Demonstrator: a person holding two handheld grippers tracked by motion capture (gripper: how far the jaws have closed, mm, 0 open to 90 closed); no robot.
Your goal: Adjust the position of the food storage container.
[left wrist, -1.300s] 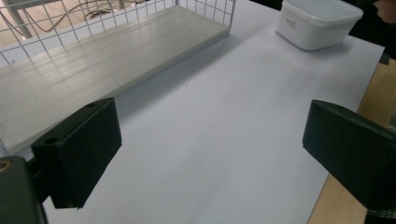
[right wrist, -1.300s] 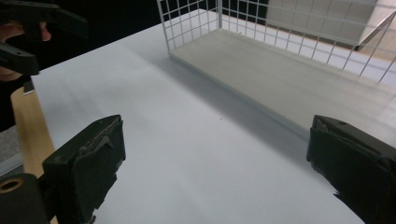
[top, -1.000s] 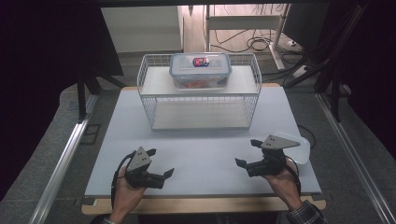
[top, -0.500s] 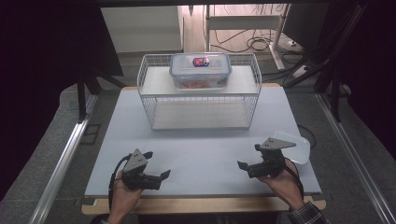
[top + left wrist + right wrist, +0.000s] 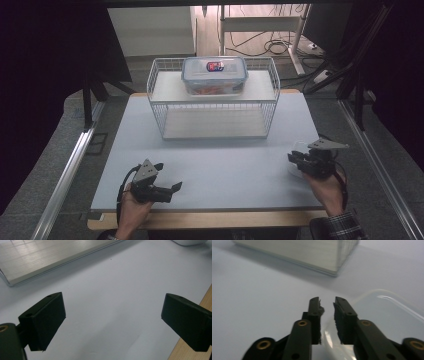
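We saw the right gripper (image 5: 327,305), jaws just narrowed, straddling the clear plastic tray (image 5: 387,315) rim at 3 o'clock; squeeze squarely. The left gripper (image 5: 112,320) stayed wide, empty.

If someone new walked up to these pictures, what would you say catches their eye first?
Probably the white wire rack at the back of the table, with a lidded food box on its top shelf. Next, the right gripper at the table's right edge: its jaws have just been closing and stand narrow over a clear plastic container; whether they pinch its rim is unclear. The left gripper hangs wide open over bare table.
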